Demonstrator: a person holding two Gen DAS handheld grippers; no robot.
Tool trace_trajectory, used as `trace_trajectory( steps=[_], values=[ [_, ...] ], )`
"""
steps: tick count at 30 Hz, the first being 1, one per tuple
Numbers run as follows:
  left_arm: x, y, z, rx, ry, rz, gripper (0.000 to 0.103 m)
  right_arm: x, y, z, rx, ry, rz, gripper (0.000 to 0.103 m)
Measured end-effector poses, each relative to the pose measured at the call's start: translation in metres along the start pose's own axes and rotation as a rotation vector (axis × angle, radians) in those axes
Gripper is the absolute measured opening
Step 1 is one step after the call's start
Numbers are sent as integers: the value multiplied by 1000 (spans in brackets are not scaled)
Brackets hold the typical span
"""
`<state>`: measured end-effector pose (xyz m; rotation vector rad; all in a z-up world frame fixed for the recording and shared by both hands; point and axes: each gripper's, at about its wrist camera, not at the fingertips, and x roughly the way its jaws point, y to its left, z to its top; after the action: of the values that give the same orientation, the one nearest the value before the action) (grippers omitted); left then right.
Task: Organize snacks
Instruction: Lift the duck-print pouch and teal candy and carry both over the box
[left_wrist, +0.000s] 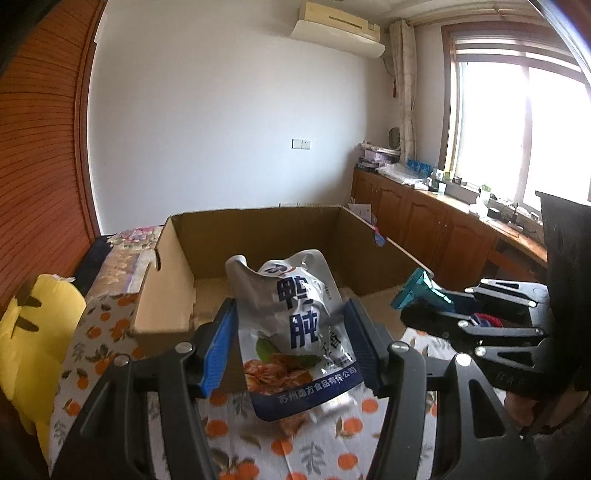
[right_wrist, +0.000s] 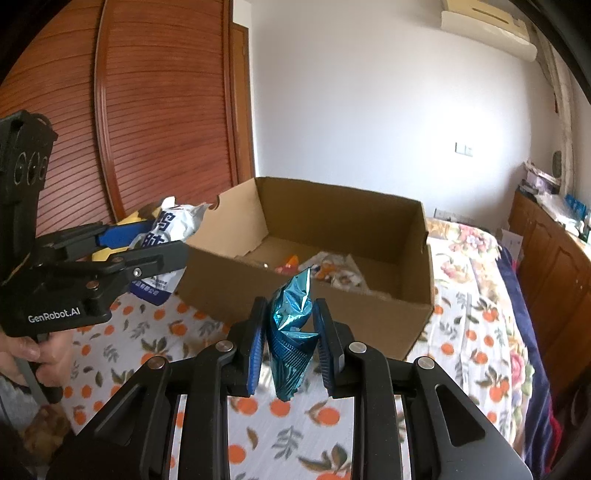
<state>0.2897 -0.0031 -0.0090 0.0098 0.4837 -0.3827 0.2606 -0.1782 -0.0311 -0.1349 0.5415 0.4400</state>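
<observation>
Snacks in transit, two items, both carried above the bed toward one container.

Item 1: silver-and-blue snack pouch (left_wrist: 295, 332) with large blue Chinese lettering and a food photo, centre of the left wrist view. Left gripper (left_wrist: 291, 343) is clamped on it, one blue pad (left_wrist: 218, 354) pressing each side edge; the pouch stands upright, clear of the bedsheet.

Item 2: crinkled teal foil packet (right_wrist: 290, 332), lower centre of the right wrist view. Right gripper (right_wrist: 290, 343) is nearly together, pinching the packet across its narrow middle, the upper end poking up past the fingertips.

Container: open cardboard box (right_wrist: 417, 240) on the orange-print bedsheet (right_wrist: 454, 350), centre of both views. A few wrapped snacks already lie on its floor, toward centre and right; their kinds are too small to tell.

Step in hand, as judged: transport, with both packages lifted and short of the box's near wall.

Next move calls for: carrying each package over the near rim, lowering it inside onto free floor, then parting the pads. The two grippers sit near one another, so staggered drops would avoid a clash.
</observation>
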Motion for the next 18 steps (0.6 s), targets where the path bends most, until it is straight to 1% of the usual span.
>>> trace_trajectory(
  steps=[8, 18],
  values=[
    [25, 13, 21, -4, -35, 4, 57, 26, -13, 24, -20, -26, 13, 24],
    [65, 31, 35, -19, -33, 26, 58, 62, -23, 45, -32, -41, 30, 24]
  ],
)
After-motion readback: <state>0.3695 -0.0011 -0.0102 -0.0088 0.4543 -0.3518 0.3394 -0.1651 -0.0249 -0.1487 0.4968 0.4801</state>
